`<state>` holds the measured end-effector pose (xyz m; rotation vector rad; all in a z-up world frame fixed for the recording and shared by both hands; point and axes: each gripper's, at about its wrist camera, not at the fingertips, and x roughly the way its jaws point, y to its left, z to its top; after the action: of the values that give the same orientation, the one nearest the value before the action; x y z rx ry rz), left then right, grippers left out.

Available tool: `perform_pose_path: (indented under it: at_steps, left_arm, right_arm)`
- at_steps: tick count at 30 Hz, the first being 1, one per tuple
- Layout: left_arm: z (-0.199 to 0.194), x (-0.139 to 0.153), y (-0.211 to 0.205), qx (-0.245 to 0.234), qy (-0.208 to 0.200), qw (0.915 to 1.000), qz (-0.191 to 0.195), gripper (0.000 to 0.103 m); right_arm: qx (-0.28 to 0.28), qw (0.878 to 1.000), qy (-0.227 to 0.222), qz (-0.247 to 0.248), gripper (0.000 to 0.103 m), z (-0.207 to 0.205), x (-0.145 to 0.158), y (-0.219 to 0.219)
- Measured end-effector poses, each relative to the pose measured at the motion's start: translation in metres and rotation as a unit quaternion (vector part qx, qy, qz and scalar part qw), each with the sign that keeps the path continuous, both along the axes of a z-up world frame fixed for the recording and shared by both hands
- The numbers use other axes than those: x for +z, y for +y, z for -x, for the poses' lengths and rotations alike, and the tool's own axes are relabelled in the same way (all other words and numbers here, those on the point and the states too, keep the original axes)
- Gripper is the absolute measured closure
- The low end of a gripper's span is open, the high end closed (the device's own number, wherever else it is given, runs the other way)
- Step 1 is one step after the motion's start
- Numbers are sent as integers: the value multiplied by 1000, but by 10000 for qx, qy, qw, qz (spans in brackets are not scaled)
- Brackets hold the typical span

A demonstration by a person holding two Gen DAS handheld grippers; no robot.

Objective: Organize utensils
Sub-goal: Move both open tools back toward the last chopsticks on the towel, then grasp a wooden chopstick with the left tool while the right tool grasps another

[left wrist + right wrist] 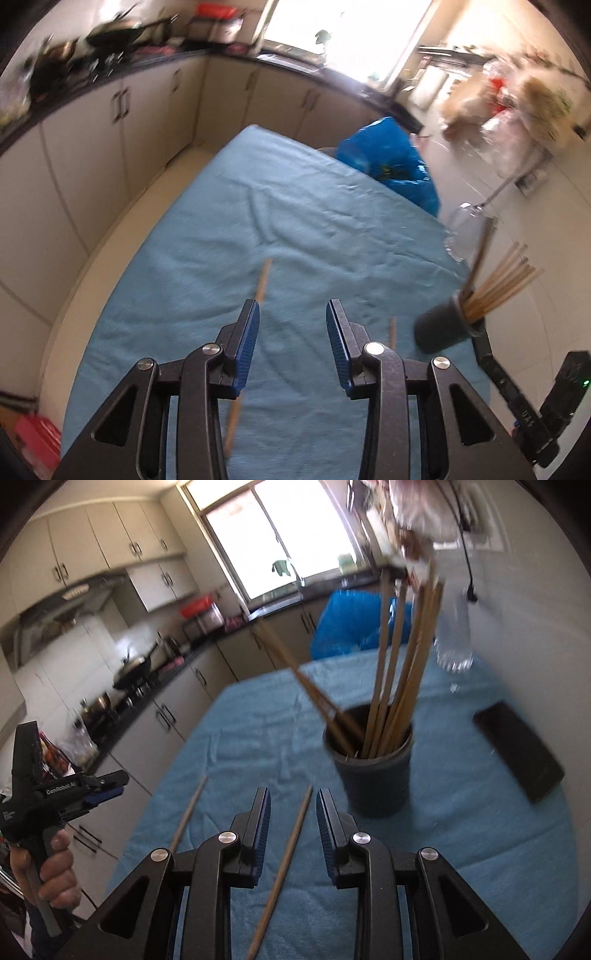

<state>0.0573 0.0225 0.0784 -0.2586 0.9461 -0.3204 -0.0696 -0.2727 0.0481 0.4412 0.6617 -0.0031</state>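
Chopsticks are the matter here: two lie loose on the blue cloth (236,738), the others stand bunched in a dark cup (373,771).

Right gripper (291,801) is tilted down over the near end of the cloth with its jaws spread, grasping nothing. One loose chopstick (284,867) runs between its fingers, from 6 o'clock up toward 12, not pinched by either pad. The second loose chopstick (188,812) lies at about 10 o'clock, just beside the left finger. The cup stands at 1 o'clock, near the fingertips, its sticks fanning upward, one pair leaning off toward 11.

Left gripper (291,314) hovers higher above the cloth, jaws also released and bare. In the right wrist view it (107,790) is held by a hand (55,867) off the cloth's edge at 9 o'clock. Below it a chopstick (251,325) passes under the left finger.

Pale wood, thin and straight, blurred.

A black phone (517,749) lies at 2 o'clock beyond the cup.
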Motion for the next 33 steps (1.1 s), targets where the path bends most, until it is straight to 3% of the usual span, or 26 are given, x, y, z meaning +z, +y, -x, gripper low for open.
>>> perform_pose_path:
  at_steps: [5, 16, 18, 19, 22, 25, 28, 33]
  left_arm:
    - [-2, -18, 15, 35, 115, 9999, 78, 67]
    - [-8, -44, 26, -125, 261, 9996, 76, 67]
    - [-10, -49, 33, -92, 296, 9995, 91, 67]
    - [-11, -50, 35, -77, 315, 9994, 100, 67]
    - [-14, -55, 40, -14, 379, 9992, 138, 67]
    - [-17, -57, 41, -4, 412, 9991, 137, 67]
    - [-21, -57, 37, -22, 408, 9991, 75, 67]
    - [-30, -55, 26, -110, 427, 9990, -17, 67]
  right_arm:
    - [-6, 9984, 546, -165, 75, -32, -31, 10]
    - [-61, 9880, 1509, 319, 75, -90, -83, 43]
    - [-61, 9859, 1634, 357, 80, -93, -92, 46]
    - [-10, 9852, 1673, 373, 85, -95, -95, 49]
    - [218, 9851, 1656, 411, 86, -97, -97, 62]
    - [794, 9837, 1598, 200, 86, -96, -92, 74]
    - [634, 9852, 1509, 501, 86, -98, -85, 71]
    - [651, 9865, 1446, 419, 86, -114, -77, 65]
